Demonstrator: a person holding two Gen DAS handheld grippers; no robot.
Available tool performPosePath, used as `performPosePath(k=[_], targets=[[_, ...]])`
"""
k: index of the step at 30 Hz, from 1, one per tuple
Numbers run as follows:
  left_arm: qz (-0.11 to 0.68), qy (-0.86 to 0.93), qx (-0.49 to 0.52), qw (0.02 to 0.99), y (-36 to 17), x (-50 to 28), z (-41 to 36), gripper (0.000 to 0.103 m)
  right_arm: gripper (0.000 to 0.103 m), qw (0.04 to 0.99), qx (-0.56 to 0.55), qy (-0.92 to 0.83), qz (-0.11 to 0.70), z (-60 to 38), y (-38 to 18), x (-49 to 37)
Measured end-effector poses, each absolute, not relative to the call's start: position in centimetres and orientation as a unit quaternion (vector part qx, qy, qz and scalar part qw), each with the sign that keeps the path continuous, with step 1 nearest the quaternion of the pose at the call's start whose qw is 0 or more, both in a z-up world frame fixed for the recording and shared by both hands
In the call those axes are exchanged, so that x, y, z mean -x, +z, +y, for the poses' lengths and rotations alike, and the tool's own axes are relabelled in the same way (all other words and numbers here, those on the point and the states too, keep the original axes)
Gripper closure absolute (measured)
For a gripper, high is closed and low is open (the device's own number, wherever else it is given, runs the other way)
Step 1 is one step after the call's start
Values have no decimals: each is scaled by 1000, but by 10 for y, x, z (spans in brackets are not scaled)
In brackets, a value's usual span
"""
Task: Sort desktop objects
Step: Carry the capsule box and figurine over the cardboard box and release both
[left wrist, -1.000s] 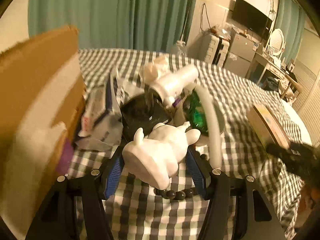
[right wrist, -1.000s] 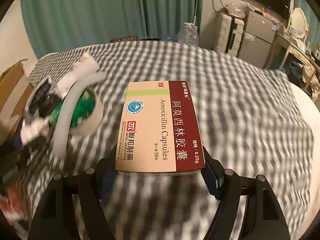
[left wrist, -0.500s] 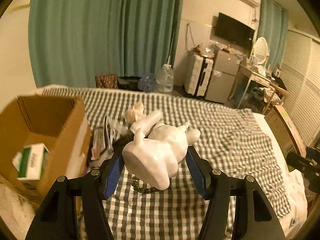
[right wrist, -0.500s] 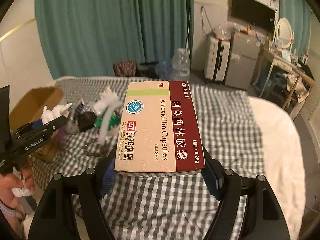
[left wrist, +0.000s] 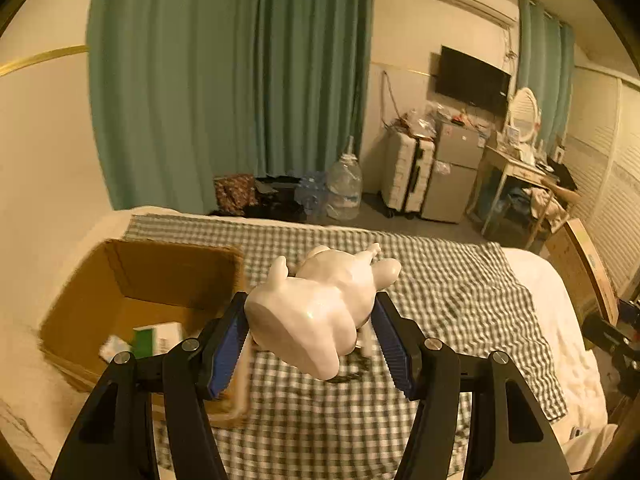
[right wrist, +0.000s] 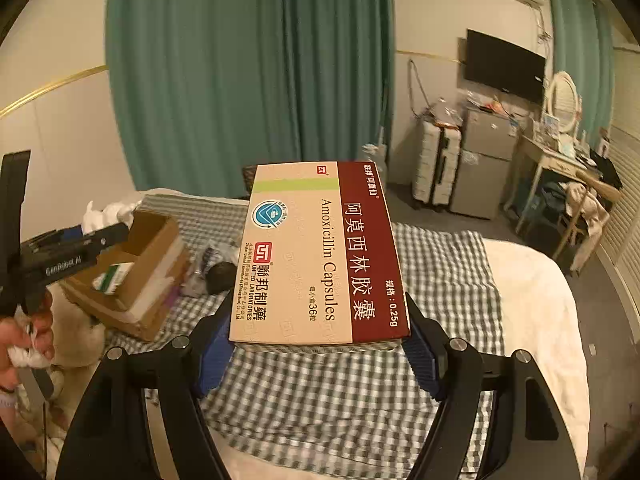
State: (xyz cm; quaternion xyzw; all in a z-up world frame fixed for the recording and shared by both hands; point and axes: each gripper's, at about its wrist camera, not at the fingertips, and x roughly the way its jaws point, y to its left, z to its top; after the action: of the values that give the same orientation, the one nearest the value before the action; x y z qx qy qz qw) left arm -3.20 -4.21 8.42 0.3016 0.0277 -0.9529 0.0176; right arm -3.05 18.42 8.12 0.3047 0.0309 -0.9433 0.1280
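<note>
My left gripper (left wrist: 308, 320) is shut on a white rabbit-like figurine (left wrist: 316, 308) and holds it high above the checked cloth, just right of an open cardboard box (left wrist: 132, 280). A green and white carton (left wrist: 148, 340) lies inside the box. My right gripper (right wrist: 318, 340) is shut on an Amoxicillin capsule box (right wrist: 320, 252), raised above the cloth. In the right wrist view the left gripper (right wrist: 80, 244) with the figurine (right wrist: 108, 212) hovers over the cardboard box (right wrist: 140, 276).
A heap of small objects (right wrist: 216, 268) lies on the checked cloth (right wrist: 440, 280) beside the cardboard box. Behind stand green curtains (left wrist: 240, 80), a water bottle (left wrist: 344, 188), suitcases and a cabinet (left wrist: 452, 168), and a desk (left wrist: 520, 176).
Both grippers have risen well above the cloth with their loads. The left gripper has swung left, so the cardboard box now lies closer beneath the figurine.
</note>
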Motion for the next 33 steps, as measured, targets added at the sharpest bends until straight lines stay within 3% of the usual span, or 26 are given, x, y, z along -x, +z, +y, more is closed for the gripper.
performPosePath(k=[15,29,31,33], targets=[[66,-942,-304,131,62,38,-194,40,29,249,-300,-916,92,26,87,52],[92,-917,-353,160,-23,60,-261,39,29,335,-379,-858,92,-111,13,118],[85,-916,-356,162,-27,60,-261,35,29,343,-385,-853,87,-126,5,126],[82,-916,-356,168,-28,58,-260,8,28,352,-385,-850,78,-136,0,130]])
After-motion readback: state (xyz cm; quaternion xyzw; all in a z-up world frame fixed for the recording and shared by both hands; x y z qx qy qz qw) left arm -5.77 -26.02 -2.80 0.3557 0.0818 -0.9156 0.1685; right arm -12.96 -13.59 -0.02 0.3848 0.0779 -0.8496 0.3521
